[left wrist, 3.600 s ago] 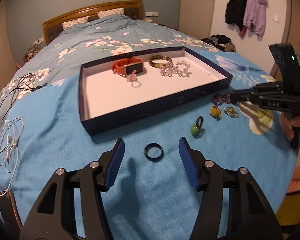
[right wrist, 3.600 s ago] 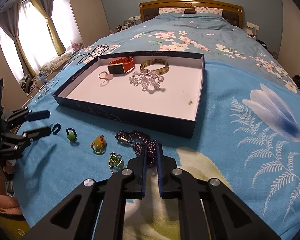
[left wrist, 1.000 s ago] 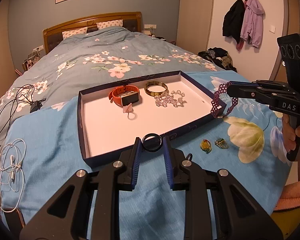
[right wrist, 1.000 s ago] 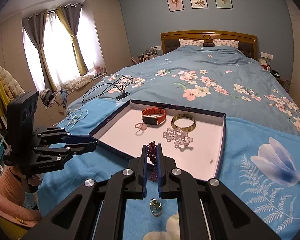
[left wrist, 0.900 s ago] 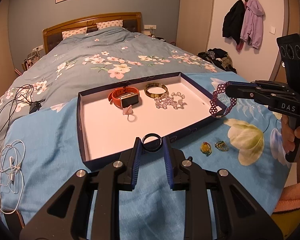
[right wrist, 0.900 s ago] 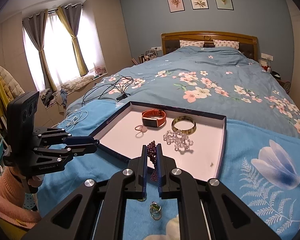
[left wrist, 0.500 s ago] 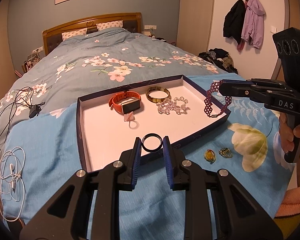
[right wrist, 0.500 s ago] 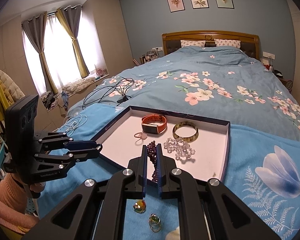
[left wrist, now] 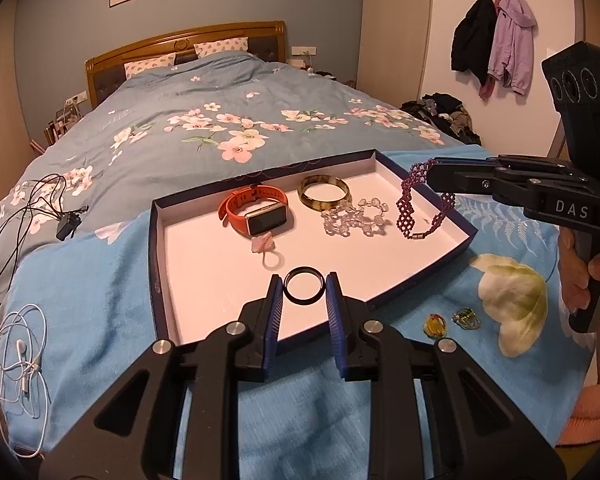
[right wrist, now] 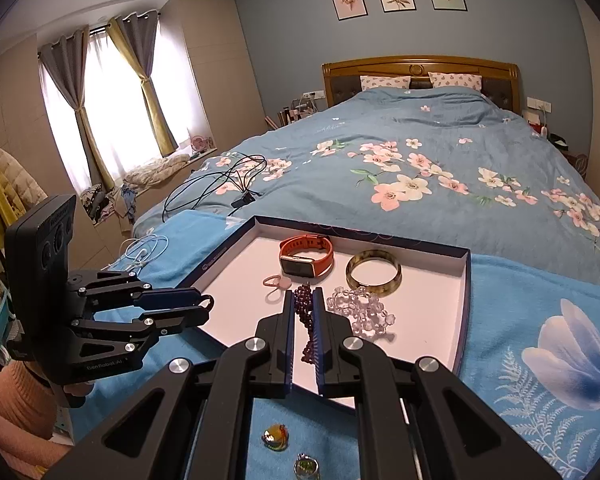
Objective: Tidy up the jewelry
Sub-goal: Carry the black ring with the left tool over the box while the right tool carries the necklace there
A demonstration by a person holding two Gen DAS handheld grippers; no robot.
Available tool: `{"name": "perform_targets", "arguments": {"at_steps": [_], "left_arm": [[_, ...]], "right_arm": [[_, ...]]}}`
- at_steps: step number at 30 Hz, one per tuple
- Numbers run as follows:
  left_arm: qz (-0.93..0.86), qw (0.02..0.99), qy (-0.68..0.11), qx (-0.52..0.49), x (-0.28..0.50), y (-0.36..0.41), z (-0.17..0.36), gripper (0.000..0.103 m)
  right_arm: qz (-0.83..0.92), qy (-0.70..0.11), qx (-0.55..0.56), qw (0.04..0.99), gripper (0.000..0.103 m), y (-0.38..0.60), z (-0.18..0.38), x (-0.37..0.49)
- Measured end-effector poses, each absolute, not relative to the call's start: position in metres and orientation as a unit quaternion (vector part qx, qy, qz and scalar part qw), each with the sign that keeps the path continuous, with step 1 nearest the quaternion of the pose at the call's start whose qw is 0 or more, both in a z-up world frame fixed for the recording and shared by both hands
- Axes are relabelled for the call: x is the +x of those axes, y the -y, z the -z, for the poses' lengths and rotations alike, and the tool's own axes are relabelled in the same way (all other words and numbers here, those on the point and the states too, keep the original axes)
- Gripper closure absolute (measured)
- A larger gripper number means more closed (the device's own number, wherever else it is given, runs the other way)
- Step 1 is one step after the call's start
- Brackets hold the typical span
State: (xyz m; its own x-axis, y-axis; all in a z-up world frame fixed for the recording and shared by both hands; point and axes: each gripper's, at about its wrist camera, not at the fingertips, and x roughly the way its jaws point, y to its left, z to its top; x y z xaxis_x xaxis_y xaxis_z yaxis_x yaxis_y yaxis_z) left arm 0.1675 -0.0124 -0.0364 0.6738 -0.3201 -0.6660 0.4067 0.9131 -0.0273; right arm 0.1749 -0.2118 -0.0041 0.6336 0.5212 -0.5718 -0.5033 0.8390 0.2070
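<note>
Delivery step: left gripper (left wrist: 303, 295) fingers pinch a thin black ring (left wrist: 303, 285), right gripper (right wrist: 303, 310) fingers pinch a purple beaded bracelet (left wrist: 414, 208). Both hang over the white-lined navy tray (left wrist: 158, 248) beneath the fingers. Next, lowering and spreading the fingers seems called for.

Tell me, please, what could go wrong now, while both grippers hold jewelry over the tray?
The left gripper pinches the black ring only by its edges, so it might slip out or roll when released. The purple bracelet dangles from the right gripper close to the clear bead bracelet in the tray; lowered there, the two could tangle.
</note>
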Motion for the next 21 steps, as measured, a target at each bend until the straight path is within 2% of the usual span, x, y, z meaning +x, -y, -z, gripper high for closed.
{"name": "perform_targets", "arguments": {"at_steps": [21], "left_arm": [[0.185,0.907,-0.373,0.06,0.206,0.016,0.049,0.081]], "right_arm": [[-0.286,-0.348,0.035,0.892,0.096,0.196,0.021,0.212]]}}
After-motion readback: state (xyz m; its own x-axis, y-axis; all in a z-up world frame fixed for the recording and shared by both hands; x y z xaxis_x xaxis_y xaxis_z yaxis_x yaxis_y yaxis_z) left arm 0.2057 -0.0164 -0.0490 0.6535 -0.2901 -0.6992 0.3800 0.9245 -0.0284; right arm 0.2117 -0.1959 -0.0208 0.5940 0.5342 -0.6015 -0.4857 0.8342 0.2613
